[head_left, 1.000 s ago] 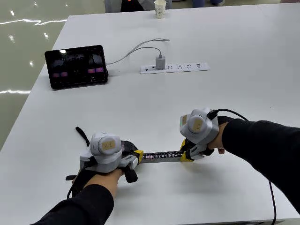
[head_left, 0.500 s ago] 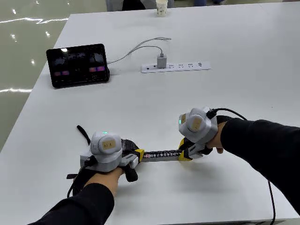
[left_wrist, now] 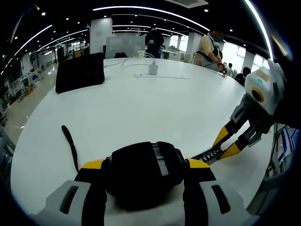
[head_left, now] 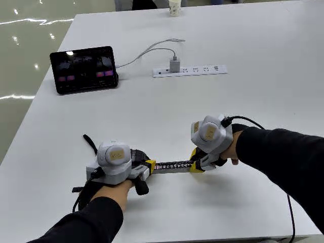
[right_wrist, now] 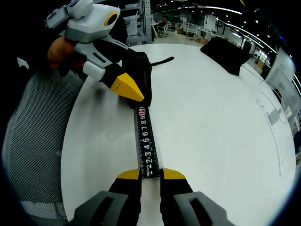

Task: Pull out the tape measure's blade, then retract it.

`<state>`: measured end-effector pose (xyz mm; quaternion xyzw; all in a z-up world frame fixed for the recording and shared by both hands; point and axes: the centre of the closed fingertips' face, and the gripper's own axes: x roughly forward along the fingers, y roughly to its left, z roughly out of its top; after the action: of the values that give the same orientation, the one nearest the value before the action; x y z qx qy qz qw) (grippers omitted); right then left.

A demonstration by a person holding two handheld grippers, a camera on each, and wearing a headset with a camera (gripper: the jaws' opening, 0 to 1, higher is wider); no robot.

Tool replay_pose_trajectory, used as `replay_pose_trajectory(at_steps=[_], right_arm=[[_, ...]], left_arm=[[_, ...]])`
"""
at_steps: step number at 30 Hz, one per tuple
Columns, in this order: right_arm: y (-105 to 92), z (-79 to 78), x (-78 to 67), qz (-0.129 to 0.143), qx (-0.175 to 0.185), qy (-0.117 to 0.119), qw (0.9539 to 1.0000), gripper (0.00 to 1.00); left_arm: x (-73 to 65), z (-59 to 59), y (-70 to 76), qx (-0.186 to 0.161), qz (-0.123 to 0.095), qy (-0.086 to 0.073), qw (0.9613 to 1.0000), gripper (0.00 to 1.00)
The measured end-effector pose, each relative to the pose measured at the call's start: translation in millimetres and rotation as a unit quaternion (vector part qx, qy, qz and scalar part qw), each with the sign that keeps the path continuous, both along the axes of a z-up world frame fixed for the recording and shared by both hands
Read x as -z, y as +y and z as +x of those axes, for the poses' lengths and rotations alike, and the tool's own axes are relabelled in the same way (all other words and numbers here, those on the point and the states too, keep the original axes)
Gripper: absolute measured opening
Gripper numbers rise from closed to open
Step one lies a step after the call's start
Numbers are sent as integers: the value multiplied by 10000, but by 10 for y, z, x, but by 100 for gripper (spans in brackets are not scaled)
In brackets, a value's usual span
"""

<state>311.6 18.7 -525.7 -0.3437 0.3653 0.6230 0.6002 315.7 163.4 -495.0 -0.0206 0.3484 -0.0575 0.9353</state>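
A black tape measure case (head_left: 139, 157) lies on the white table (head_left: 152, 111), and my left gripper (head_left: 144, 173) is shut on it, a yellow-tipped finger (left_wrist: 92, 165) on each side of the case (left_wrist: 143, 172). A short length of blade (head_left: 172, 165) runs right from the case to my right gripper (head_left: 195, 167), which is shut on the blade's end. In the right gripper view the numbered blade (right_wrist: 144, 139) leads from my right gripper (right_wrist: 150, 174) to the case (right_wrist: 142, 77) in the left gripper (right_wrist: 126, 87). A black wrist strap (head_left: 89, 146) trails from the case.
A dark tablet (head_left: 83, 70) stands at the back left. A white power strip (head_left: 190, 71) with a charger and cable lies behind the work. A paper cup (head_left: 174, 7) sits at the far edge. People stand in the background (left_wrist: 207, 47).
My right gripper has drifted a little left toward the case, so slightly less blade shows between the grippers. The left gripper and case stay put.
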Motion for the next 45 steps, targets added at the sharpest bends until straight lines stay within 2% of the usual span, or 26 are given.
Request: replay_pose_trajectory(at_steps=[12, 20, 45], right_arm=[[35, -10, -13, 78, -9, -28, 10000, 11], [78, -17, -19, 196, 143, 42, 9997, 11], [241, -43, -22, 311, 104, 66, 9994, 11]], left_arm=[[9, -1, 0, 1, -6, 29, 10000, 61], [8, 2, -2, 23, -6, 27, 10000, 61], [7, 4, 6, 36, -15, 59, 10000, 61]])
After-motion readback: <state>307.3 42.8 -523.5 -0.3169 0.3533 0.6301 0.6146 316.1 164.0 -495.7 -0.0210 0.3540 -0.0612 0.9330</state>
